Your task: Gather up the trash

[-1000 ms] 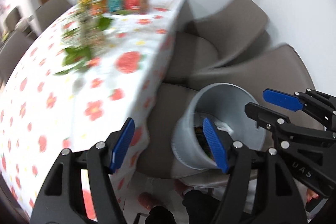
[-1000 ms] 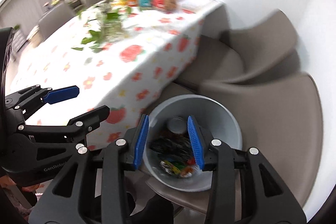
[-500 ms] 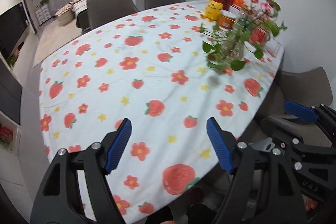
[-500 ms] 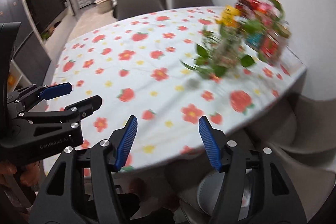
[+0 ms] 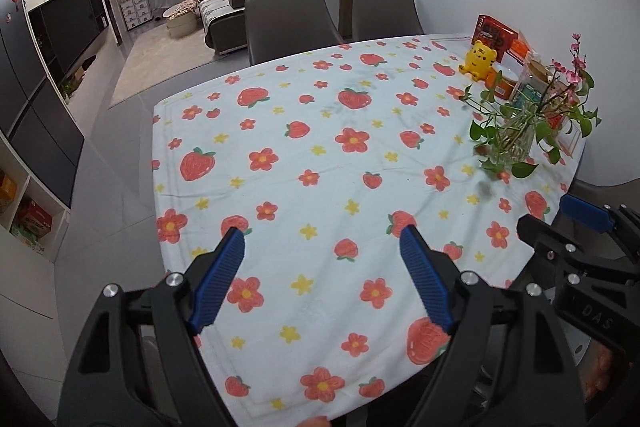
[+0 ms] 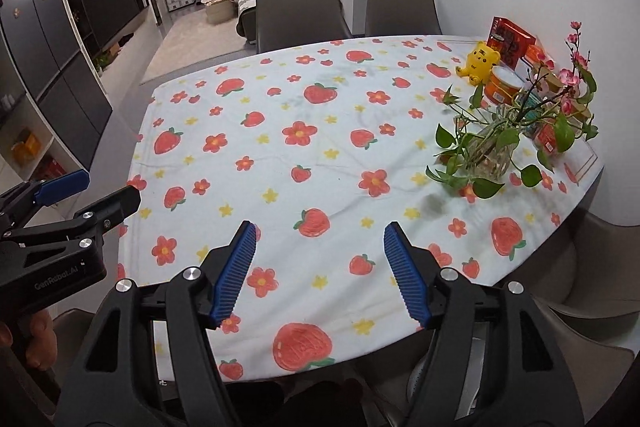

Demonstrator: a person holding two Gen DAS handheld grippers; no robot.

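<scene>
My left gripper (image 5: 320, 231) hangs over the near edge of the table (image 5: 280, 155), which is covered by a white cloth printed with strawberries and flowers. Its jaws are opening and nothing is between the blue pads. My right gripper (image 6: 320, 226) hovers beside it over the same edge, jaws also opening with nothing between them. Each gripper shows in the other's view: the right gripper (image 5: 546, 213) at the right edge, the left gripper (image 6: 111, 183) at the left edge. A pale grey curved rim (image 6: 472, 375), perhaps the bin, peeks out below the table edge. I see no loose trash on the cloth.
A glass vase of leafy stems (image 5: 516, 143) stands at the table's right end, with a yellow bear figure (image 5: 478, 61), red boxes and tins behind it. Grey chairs (image 5: 288, 19) stand at the far side, another chair (image 6: 580, 287) at the right. A hand (image 6: 36, 339) holds the left gripper.
Both views have swung up and left from the grey bin on the chair to the tabletop. Both grippers' jaws have spread wider, the right one most.
</scene>
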